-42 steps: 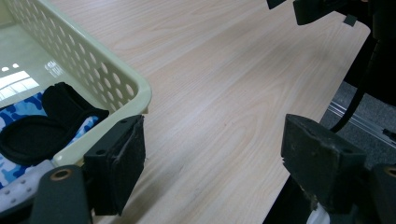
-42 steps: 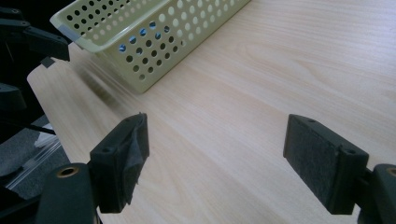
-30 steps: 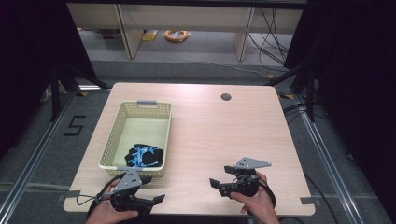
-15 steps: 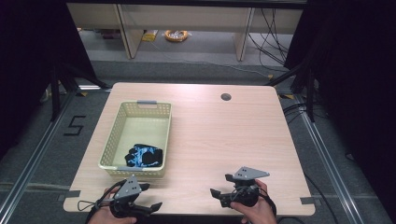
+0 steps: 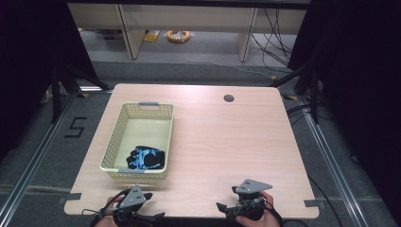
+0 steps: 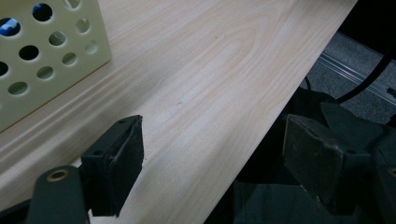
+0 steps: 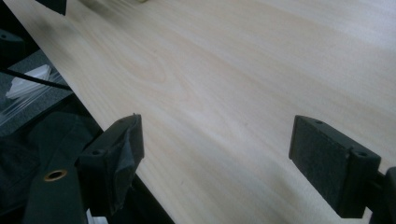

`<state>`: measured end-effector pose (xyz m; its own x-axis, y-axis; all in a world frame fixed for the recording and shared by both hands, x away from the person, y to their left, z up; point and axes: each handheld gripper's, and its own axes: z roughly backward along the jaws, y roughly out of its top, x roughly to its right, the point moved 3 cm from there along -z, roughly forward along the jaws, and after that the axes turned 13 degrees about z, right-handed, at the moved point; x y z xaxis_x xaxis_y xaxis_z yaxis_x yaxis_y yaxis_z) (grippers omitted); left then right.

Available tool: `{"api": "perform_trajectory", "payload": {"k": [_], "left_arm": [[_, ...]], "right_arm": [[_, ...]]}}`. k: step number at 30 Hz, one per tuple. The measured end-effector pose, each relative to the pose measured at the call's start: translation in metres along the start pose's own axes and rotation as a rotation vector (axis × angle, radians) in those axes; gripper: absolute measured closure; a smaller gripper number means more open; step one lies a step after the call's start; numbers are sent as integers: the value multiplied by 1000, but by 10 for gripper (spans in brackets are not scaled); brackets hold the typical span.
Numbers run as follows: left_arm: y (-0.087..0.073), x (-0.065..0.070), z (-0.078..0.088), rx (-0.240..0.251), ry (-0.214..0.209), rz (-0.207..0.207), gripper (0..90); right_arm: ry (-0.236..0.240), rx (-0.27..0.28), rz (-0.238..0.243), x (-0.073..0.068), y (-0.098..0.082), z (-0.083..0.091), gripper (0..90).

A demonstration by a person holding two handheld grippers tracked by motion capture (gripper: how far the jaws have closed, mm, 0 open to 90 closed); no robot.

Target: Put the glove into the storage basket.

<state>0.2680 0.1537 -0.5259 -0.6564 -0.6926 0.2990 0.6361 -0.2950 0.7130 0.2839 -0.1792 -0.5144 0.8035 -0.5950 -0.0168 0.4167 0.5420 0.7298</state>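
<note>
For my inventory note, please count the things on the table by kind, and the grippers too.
Basket: 1
Black and blue glove in the basket: 1
Grippers: 2, left gripper, right gripper
Total: 4

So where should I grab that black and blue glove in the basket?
Come straight down from above: the basket walls block any sideways approach. Pinch a raised fold near the middle of the glove, which lies crumpled at the near end. The left gripper is closest, probably easiest.
</note>
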Motion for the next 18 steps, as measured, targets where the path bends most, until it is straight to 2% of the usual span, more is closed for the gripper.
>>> {"api": "perform_trajectory", "payload": {"k": [1, 2, 4, 5, 7, 8, 9, 10, 11, 12, 13, 14, 15, 16, 17, 18], "left_arm": [[0, 0, 0, 0, -1, 0, 201], [0, -1, 1, -18, 2, -20, 202], [0, 0, 0, -4, 1, -5, 202], [0, 0, 0, 0, 1, 1, 202], [0, -1, -1, 9, 3, -1, 202], [0, -1, 0, 0, 6, -1, 202], [0, -3, 0, -20, 18, -1, 202], [0, -2, 0, -11, 11, 12, 202], [1, -4, 0, -13, 16, -6, 202], [1, -3, -2, 1, 7, 9, 202], [0, -5, 0, -22, 23, 7, 203], [1, -5, -1, -16, 13, -1, 203], [0, -4, -3, 11, 12, 27, 203], [0, -6, -2, -6, 20, 16, 203], [0, -5, -2, -2, 16, 35, 203], [2, -8, -1, -5, 27, 9, 203]], "right_arm": [[20, 4, 2, 0, -1, -1, 187], [1, -2, 4, 0, -3, -1, 187], [-10, -12, 13, -1, -4, -1, 188], [-2, -21, -10, -3, -5, -1, 188], [15, -7, 21, -2, -4, -2, 187], [10, -11, 19, -2, -4, -2, 187], [-2, -15, -9, -4, -4, -2, 187], [-5, -16, 18, -2, -4, -2, 187], [-4, -17, 17, -2, -4, -2, 187], [-5, -19, 17, -2, -4, -2, 187], [-8, -19, 24, -2, -4, -2, 187], [-7, -19, 24, -2, -4, -2, 186], [29, -23, 28, -1, -4, -3, 186], [28, -24, 27, -1, -5, -4, 186], [28, -23, 30, -1, -5, -4, 186], [22, -23, 19, -1, -5, -4, 186]]}}
